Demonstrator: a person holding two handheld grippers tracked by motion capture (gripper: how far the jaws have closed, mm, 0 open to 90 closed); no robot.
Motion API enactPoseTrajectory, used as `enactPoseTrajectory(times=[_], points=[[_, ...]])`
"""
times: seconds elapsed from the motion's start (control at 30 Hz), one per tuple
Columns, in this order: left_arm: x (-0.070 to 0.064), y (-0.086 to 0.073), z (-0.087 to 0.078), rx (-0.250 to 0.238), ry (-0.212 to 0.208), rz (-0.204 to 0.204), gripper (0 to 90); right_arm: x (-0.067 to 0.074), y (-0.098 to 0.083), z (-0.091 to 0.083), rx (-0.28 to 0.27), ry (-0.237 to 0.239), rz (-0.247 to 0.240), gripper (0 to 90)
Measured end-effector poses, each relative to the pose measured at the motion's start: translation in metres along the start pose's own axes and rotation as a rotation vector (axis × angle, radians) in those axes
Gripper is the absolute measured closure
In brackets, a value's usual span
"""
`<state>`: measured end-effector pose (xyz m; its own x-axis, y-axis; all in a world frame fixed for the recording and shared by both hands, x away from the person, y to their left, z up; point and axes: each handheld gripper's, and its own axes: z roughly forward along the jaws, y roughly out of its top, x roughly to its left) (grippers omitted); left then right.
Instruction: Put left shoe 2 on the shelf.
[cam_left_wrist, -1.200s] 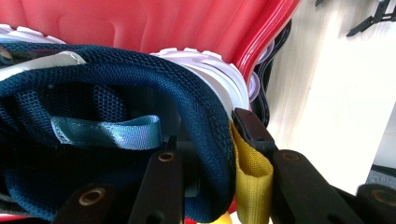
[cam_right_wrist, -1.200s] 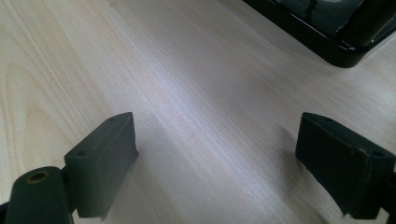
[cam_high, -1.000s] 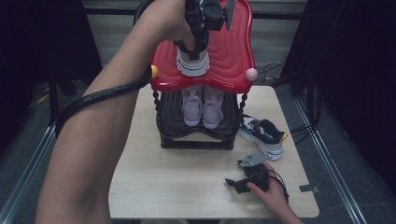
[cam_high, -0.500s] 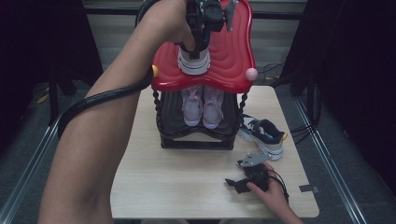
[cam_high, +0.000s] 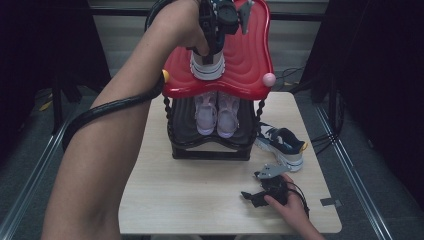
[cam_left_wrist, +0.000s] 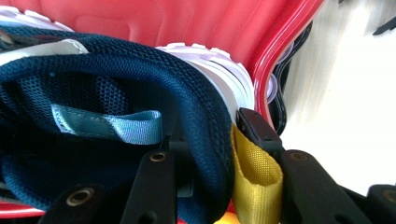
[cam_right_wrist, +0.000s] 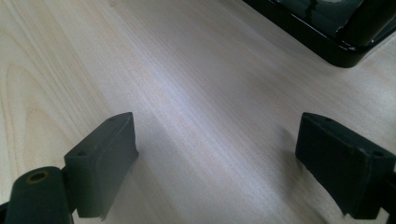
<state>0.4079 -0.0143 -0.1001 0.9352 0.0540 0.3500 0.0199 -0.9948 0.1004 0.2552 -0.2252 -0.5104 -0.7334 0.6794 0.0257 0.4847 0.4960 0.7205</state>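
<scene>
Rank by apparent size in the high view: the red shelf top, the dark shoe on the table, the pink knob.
1. red shelf top, by far the largest.
2. dark shoe on the table.
3. pink knob, smallest.
The top stands nearer the camera, but the gaps are too wide for that to change the order.

Pale wood table (cam_high: 200, 200); grey floor (cam_high: 30, 170), seemingly dark curtains (cam_high: 45, 45).

A shoe rack (cam_high: 210, 150) stands mid-bench (cam_high: 190, 200). One sneaker (cam_high: 207, 67) sits on its top shelf, a pair (cam_high: 217, 112) inside below, another sneaker (cam_high: 281, 145) at the rack's four o'clock.
</scene>
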Motion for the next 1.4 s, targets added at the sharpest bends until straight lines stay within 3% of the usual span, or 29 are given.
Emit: enactPoseTrajectory(times=[0.47,0.6,0.63,0.77,0.93,1.07,1.2,1.4], points=[[0.0008,0.0003,0.0003,-0.004,0.029,-0.027,59.7,0.0,0.0,0.0,0.0,0.0,0.0,11.7],[-0.0003,0.0023,0.0004,0.003,0.012,-0.037,65.0,0.0,0.0,0.0,0.0,0.0,0.0,11.7],[-0.0004,0.0028,0.0003,0.007,0.016,-0.023,66.9,0.0001,0.0,0.0,0.0,0.0,0.001,11.7],[-0.0013,0.0036,0.0003,0.007,0.009,-0.051,69.0,0.0,0.0,0.0,0.0,0.0,0.001,11.7],[-0.0019,0.0032,0.0007,0.009,0.008,-0.065,69.8,0.0,0.0,0.0,0.0,0.0,0.0,11.7],[-0.0008,0.0014,0.0003,0.034,0.021,-0.05,70.0,0.0,0.0,0.0,0.0,0.0,0.0,11.7],[0.0011,-0.0029,0.0,0.011,0.015,-0.076,70.1,0.0,0.0,0.0,0.0,0.0,0.0,11.7],[0.0003,-0.003,0.0002,0.016,0.006,-0.082,70.7,0.0,0.0,0.0,0.0,0.0,0.0,11.7]])
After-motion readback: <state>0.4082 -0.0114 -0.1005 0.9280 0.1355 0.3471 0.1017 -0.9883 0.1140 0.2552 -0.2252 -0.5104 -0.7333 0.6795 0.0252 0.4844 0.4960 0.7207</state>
